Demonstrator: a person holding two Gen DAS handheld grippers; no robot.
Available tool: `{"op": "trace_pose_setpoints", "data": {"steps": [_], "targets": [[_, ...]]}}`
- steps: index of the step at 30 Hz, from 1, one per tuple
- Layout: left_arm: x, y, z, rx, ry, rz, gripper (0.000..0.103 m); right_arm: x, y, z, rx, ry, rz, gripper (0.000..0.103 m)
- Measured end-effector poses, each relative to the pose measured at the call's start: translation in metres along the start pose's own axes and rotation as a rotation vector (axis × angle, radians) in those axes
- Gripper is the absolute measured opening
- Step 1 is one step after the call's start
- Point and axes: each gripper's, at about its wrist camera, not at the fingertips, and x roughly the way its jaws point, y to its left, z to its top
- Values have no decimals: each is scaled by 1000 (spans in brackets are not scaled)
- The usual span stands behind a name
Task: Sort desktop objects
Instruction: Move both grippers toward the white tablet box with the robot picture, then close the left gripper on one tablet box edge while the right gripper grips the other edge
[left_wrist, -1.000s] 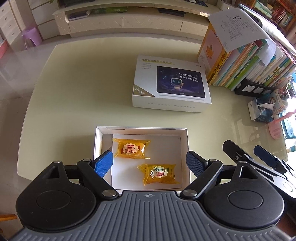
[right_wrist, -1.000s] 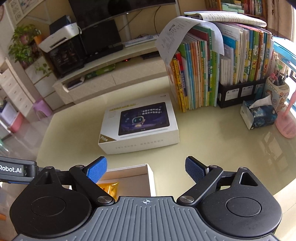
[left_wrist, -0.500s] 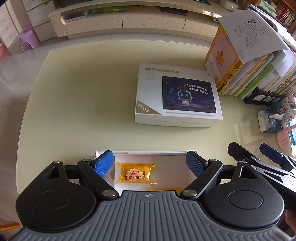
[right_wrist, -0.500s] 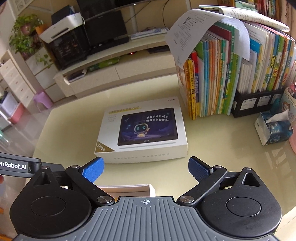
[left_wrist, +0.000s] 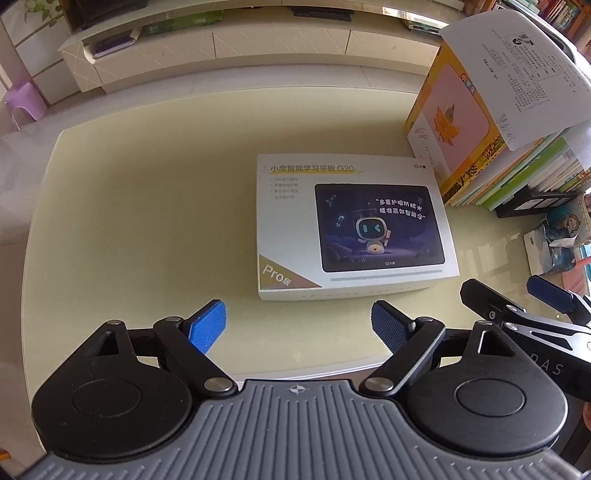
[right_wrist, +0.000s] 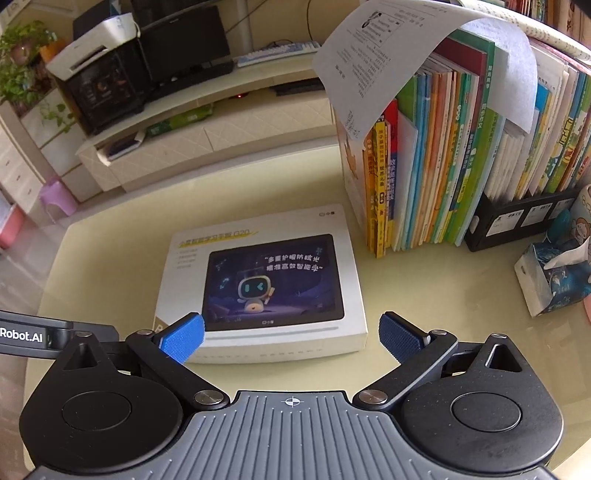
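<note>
While both grippers, left gripper (left_wrist: 297, 326) and right gripper (right_wrist: 291, 338), hang wide and empty, the tablet box (left_wrist: 351, 225) mid-desk (left_wrist: 147, 221) seems next, needing both.

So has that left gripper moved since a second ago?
Yes. The left gripper has moved forward toward the tablet box, which looms larger now.

the left claw (left_wrist: 297, 326) filled the lower half of its frame, blue pads (left_wrist: 207, 328) spread wide with nothing between them. the right claw (right_wrist: 291, 338) had just been opening and stood wide and empty; its tips also showed at the left view's right edge.
</note>
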Motion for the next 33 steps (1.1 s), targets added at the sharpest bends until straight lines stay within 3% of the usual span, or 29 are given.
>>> {"op": "trace_pose_setpoints", "data": {"steps": [10, 15, 26, 33], "targets": [[40, 8, 20, 0, 39, 4, 103, 45, -3, 14, -18, 18, 16, 103], [62, 14, 34, -13, 45, 17, 103, 64, -9, 21, -70, -14, -7, 103], [115, 25, 63, -33, 101, 13, 103, 114, -32, 37, -9, 48, 39, 103], [142, 29, 65, -38, 127, 20, 103, 141, -41, 42, -43, 75, 48, 103]]}}
